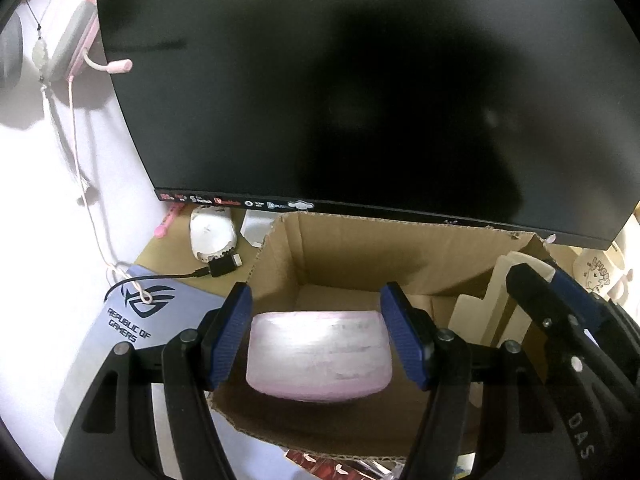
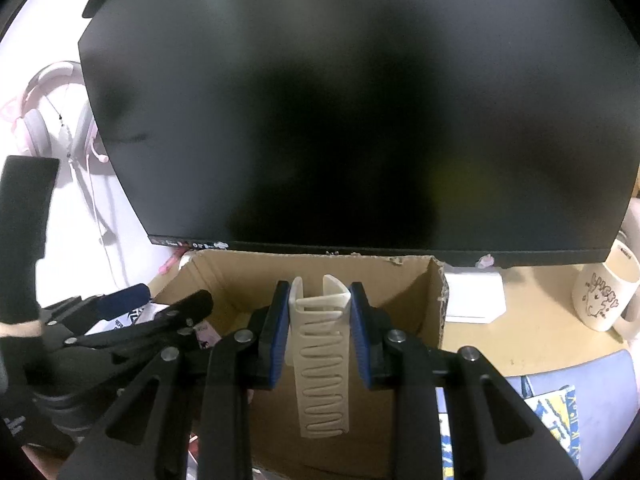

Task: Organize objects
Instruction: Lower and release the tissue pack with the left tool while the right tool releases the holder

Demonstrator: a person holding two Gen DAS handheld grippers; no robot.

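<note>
Both tongs carry items above the cardboard box.
Left tongs clamp a pink case; right tongs pinch a white slotted clip. Mousepad reads "REPUBLIC OF GAMERS"; mug reads "LUCKY".

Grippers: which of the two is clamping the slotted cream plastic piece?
The right gripper: its blue pads squeeze the slotted cream plastic piece over the cardboard box. The left gripper holds a pink block.

Tan desk — cardboard box, mug, mouse pad.
</note>
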